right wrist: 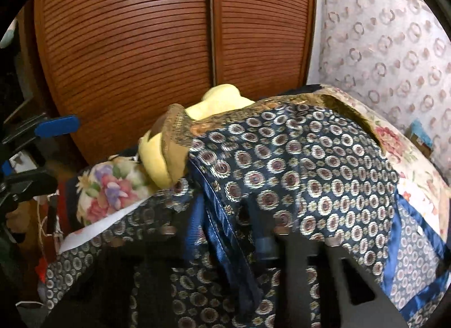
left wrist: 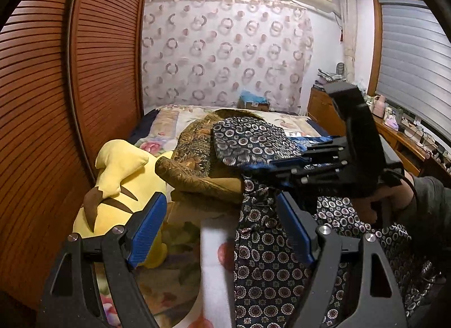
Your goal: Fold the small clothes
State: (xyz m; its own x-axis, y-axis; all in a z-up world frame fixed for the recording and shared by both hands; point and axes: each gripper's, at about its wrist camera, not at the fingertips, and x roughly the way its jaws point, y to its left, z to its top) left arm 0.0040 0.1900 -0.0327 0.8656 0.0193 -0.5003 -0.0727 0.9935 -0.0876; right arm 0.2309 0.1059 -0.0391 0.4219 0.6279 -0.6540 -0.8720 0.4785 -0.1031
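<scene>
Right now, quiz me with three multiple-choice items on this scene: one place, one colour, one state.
1. The yellow plush toy lies: A) beside the slatted wooden doors B) on the windowsill C) under the air conditioner.
2. The left gripper has pads coloured: A) red B) blue C) green.
3. The left gripper is: A) shut on the toy B) shut on cloth C) open.
Answers: 1 A, the toy rests by the doors; 2 B, both pads show blue; 3 C, its pads stand wide apart, pinching nothing.
</scene>
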